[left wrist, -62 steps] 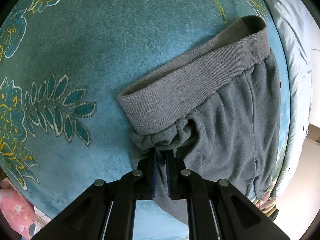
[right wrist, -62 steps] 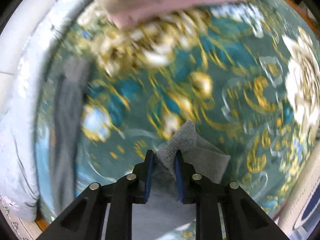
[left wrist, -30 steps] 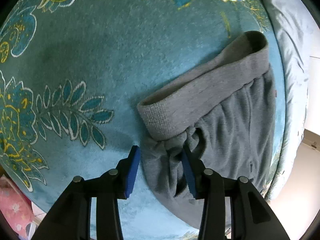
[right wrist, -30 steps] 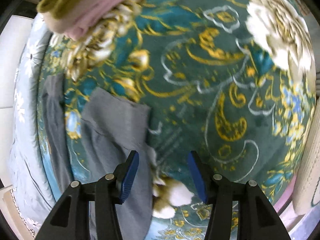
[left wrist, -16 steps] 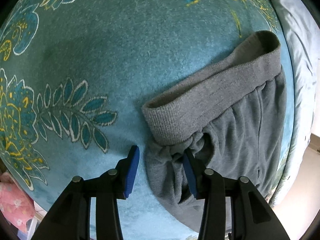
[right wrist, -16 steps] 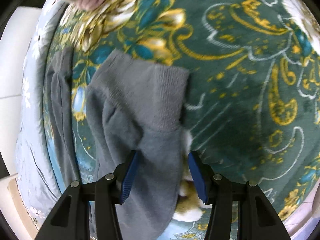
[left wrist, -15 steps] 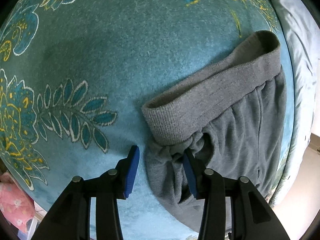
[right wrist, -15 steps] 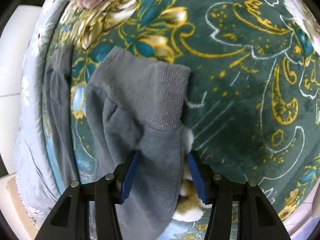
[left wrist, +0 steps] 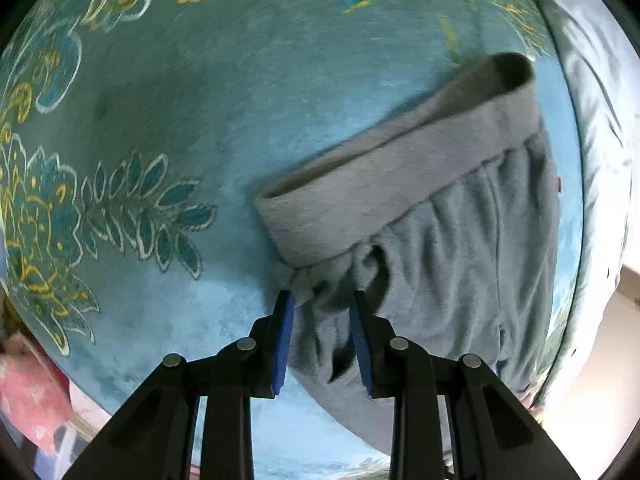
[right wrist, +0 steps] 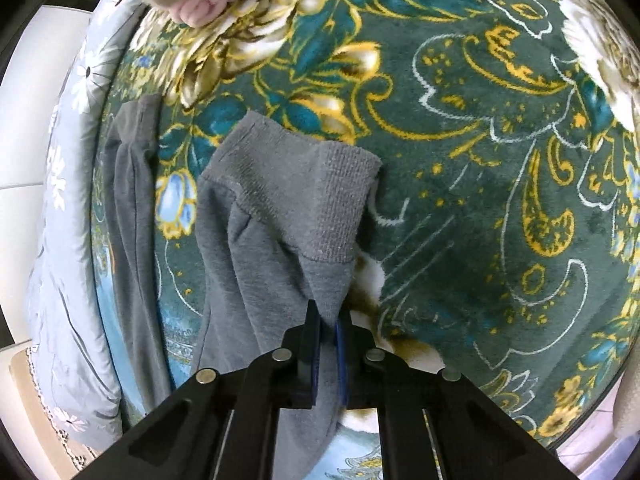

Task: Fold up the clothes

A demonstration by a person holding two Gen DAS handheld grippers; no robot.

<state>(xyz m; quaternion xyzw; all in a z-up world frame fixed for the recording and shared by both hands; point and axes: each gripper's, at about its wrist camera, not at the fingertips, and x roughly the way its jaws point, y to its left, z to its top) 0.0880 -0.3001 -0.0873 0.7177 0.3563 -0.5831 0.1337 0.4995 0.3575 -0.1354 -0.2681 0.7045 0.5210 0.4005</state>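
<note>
The grey pants (left wrist: 460, 248) lie spread on the patterned blanket (left wrist: 200, 120), waistband (left wrist: 384, 184) at one end and a ribbed cuff (right wrist: 316, 196) at the other, no fold visible yet. The left tongs (left wrist: 322, 320) are closing around bunched cloth just under the waistband. The right tongs (right wrist: 328, 332) are pinched tight on the leg below the cuff. Both ends look gripped for a first fold, so nearly all the folding remains.

Your left gripper (left wrist: 322, 304): matte black angular linkage arms, round silver rivets at each pivot, blue ribbed pads lining both fingers (left wrist: 283, 344). Your right gripper (right wrist: 327, 322) matches it: same black frame, silver rivets, blue pads.
</note>
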